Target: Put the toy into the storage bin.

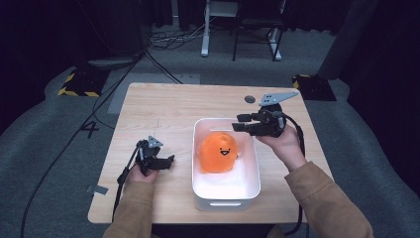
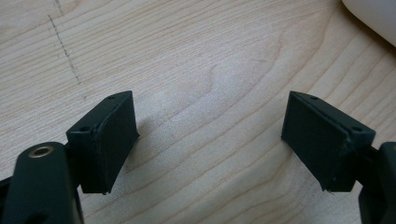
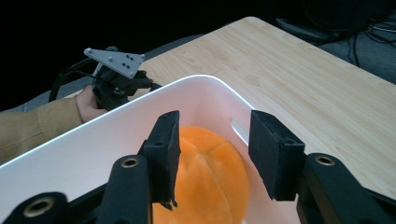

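The orange plush toy [image 1: 221, 152] sits in the white bin [image 1: 224, 194], just below the right hand-held gripper [image 1: 241, 122], whose half-open jaws hold nothing.

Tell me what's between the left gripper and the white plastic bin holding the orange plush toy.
Bare wood. In the high view, only light wooden table lies between the left gripper and the white plastic bin with the orange plush toy.

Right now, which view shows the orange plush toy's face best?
The high view: the orange plush toy lies in the white bin with its smiling face upward. The right gripper view shows its plain orange back.
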A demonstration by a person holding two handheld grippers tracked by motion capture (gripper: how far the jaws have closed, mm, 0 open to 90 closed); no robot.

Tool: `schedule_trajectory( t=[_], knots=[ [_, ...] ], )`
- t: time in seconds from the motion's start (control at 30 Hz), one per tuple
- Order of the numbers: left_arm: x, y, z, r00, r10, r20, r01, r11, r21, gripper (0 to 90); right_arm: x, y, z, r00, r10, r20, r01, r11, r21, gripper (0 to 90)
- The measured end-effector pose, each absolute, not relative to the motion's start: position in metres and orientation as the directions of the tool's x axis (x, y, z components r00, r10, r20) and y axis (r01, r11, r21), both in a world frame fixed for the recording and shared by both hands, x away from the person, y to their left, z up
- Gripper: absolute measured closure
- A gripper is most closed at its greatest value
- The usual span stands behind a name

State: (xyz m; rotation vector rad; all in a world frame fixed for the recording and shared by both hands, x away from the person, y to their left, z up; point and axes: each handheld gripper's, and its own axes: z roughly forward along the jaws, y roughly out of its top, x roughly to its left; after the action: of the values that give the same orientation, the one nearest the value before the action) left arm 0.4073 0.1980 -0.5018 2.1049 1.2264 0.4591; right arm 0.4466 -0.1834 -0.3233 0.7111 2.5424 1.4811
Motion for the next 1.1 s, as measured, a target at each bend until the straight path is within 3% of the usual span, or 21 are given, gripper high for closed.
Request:
schedule_trajectory(
  t=[0.47,1.1],
  knots=[
    [0.407,0.198,-0.501,0.497,0.868,-0.02,0.637,-0.349,0.687,18.5,0.442,-0.231,-0.316,-0.84,0.53,0.113,0.347,0.366,0.864,38.2],
    [0.407,0.198,-0.502,0.499,0.866,-0.021,0.637,-0.35,0.686,18.6,0.435,-0.289,-0.326,-0.777,0.625,0.079,0.391,0.381,0.838,36.5]
  ],
)
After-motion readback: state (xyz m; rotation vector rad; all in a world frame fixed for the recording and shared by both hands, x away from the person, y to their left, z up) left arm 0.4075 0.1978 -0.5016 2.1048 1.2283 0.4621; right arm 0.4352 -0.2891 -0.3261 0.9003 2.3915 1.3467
